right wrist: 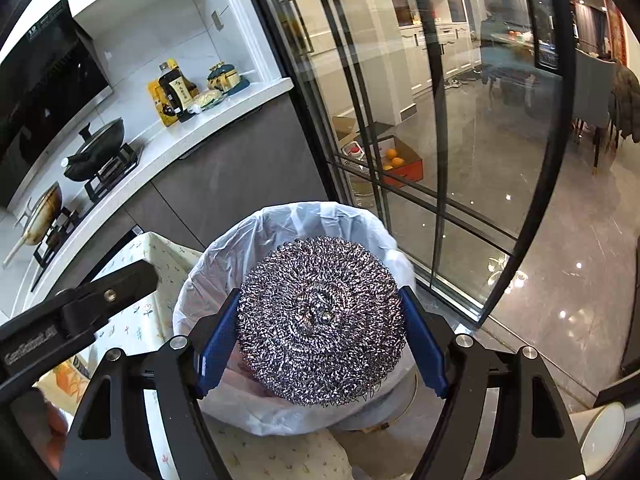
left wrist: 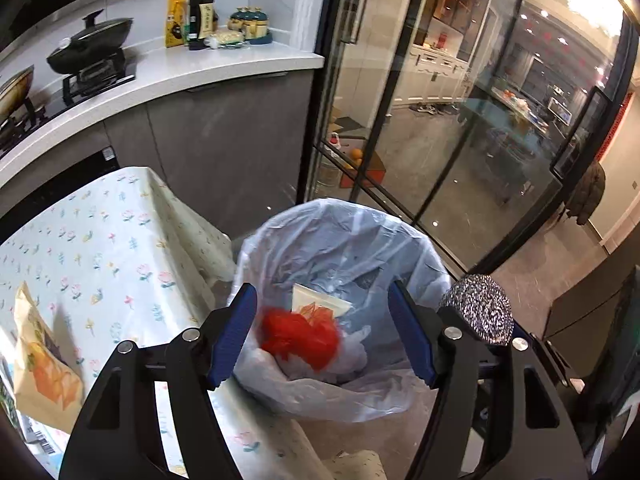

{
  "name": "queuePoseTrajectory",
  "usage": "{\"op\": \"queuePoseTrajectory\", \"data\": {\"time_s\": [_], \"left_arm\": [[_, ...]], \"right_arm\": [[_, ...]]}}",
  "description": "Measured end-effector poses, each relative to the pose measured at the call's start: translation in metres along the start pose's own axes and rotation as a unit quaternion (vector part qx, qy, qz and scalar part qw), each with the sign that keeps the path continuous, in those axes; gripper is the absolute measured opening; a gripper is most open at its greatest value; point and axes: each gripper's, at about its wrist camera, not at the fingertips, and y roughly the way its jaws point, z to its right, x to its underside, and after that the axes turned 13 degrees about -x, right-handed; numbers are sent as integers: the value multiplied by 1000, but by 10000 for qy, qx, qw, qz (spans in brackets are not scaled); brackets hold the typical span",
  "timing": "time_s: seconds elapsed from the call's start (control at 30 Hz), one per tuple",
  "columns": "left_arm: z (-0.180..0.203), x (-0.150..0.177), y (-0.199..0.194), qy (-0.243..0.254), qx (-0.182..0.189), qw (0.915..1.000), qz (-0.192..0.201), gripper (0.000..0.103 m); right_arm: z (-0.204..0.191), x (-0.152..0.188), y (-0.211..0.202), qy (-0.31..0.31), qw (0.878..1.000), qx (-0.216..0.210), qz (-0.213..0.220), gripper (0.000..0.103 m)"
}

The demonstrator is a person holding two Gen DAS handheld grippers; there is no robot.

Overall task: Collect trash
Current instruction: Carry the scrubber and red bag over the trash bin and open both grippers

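A trash bin lined with a pale plastic bag stands beside the table; its rim also shows in the right wrist view. My left gripper is open above the bin. A blurred red crumpled piece is in the air between its fingers, over the bag. A white packet lies inside. My right gripper is shut on a round steel wool scrubber and holds it over the bin. The scrubber also shows in the left wrist view, at the right.
A table with a floral cloth is left of the bin, with a paper snack bag on it. A kitchen counter with pans and bottles runs behind. Glass sliding doors stand on the right.
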Motion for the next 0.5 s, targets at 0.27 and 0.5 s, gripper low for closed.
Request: {"op": "queuePoseTrajectory", "data": {"time_s": [0.27,0.5], "left_arm": [[-36,-1,-9,-320,-244,9992,83,66],[-55,3,-18,-461,-381,9982,98,66]], "right_arm": [[-17,-3,13,-49,9999,-107,-63,76],[-38,-11,13,-322,9994,-123,48,80]]}}
